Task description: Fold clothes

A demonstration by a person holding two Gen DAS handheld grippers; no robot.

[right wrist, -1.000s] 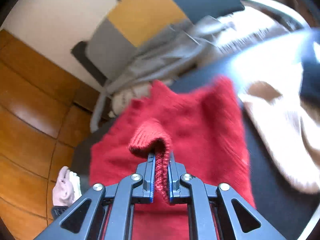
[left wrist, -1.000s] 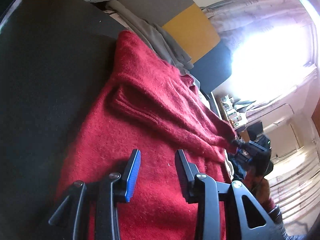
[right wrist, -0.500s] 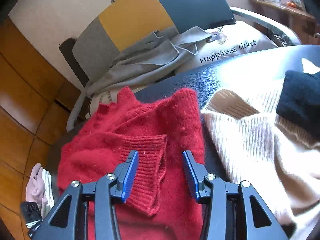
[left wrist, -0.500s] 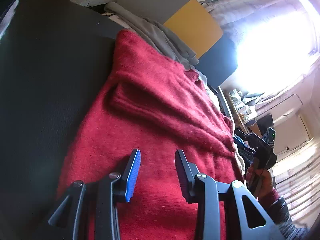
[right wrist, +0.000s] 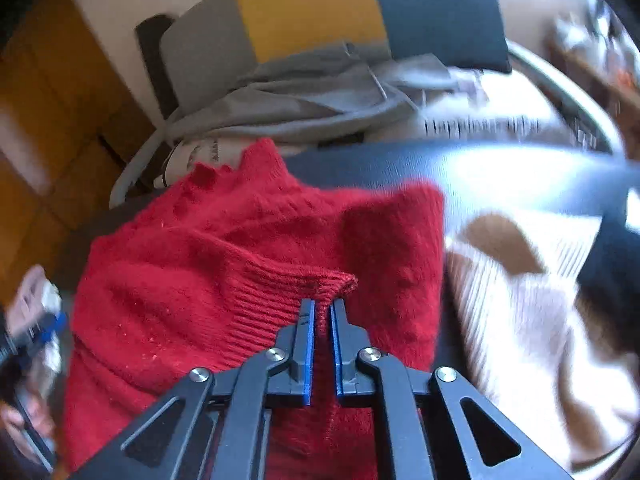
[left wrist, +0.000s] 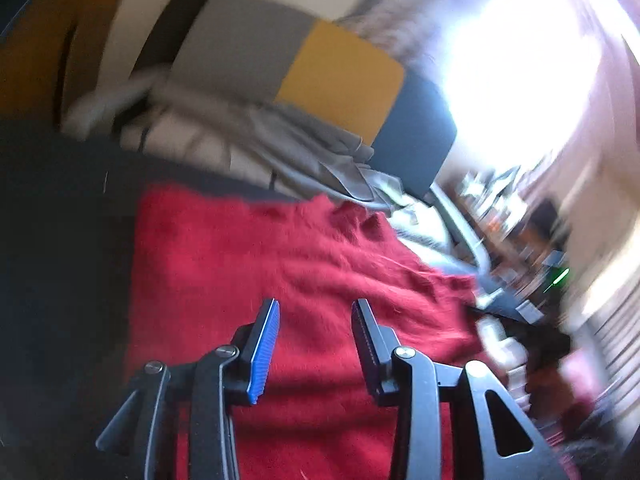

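Now lying spread over the dark counter [right wrist: 500, 176], filling the near middle of both views: the red sweater [right wrist: 224, 248], fuzzy, with a ribbed cuff [right wrist: 276, 300] folded across its body. Right tool [right wrist: 322, 308] pinching the tip of that cuff, jaws drawn narrow with only the knit between them. Left tool [left wrist: 315, 312] hovering above the sweater's near part, jaws opening and standing moderately apart, nothing caught between them, pads not pressing the fabric. Resting just right of the sweater on the counter: a cream ribbed garment [right wrist: 516, 304], partly blurred, with a dark navy garment [right wrist: 612, 272] at its far right edge. Sitting beyond the counter's far edge: a chair with grey, yellow and navy back panels [right wrist: 304, 12], a grey garment [right wrist: 304, 100] draped across its seat. Glaring at far right in the left view: a bright window [left wrist: 516, 64].
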